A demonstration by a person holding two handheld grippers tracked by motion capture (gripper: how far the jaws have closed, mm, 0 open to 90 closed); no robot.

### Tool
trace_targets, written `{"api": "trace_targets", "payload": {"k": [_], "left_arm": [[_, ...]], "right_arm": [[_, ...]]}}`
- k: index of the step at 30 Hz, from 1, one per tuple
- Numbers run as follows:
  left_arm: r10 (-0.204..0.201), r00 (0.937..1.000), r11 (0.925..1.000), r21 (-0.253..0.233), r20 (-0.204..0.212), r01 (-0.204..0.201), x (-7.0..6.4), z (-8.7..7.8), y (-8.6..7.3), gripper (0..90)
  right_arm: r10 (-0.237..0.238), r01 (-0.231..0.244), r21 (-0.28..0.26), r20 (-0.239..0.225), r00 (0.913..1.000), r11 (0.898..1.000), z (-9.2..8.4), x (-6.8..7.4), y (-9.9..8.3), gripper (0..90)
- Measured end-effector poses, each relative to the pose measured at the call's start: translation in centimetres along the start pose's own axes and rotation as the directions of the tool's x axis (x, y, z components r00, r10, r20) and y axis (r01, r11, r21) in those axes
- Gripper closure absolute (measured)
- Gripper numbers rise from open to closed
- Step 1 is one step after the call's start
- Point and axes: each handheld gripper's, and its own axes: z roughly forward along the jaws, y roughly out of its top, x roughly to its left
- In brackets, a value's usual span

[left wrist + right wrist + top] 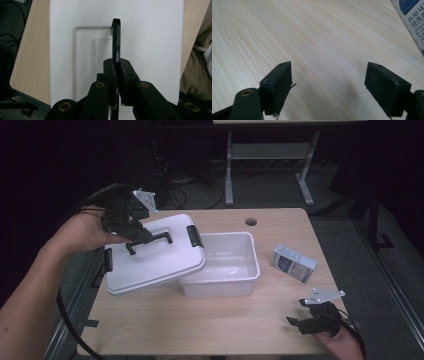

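Left gripper [134,232]: jaws clamped on the lid's black handle [116,40] — white lid [150,257] hanging below, tilted.
Right gripper [328,87]: jaws wide apart, holding nothing — bare table [312,37] beneath.

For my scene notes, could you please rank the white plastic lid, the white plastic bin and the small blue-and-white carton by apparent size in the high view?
1. White plastic lid, raised nearer the camera, so its lead is unsure.
2. White plastic bin, partly covered by the lid.
3. Small blue-and-white carton.
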Motion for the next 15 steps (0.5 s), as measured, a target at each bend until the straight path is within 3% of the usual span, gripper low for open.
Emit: {"api": "trace_targets", "payload": {"k": [15], "left_arm": [[-0.049, 0.9988, 0.9988, 0.001, -0.009, 0.049, 0.0, 0.4, -3.6, 85.0]], "right_arm": [[0.006, -0.006, 0.004, 0.000, 1.0000, 1.000, 0.1, -0.1, 0.0, 21.3]]}}
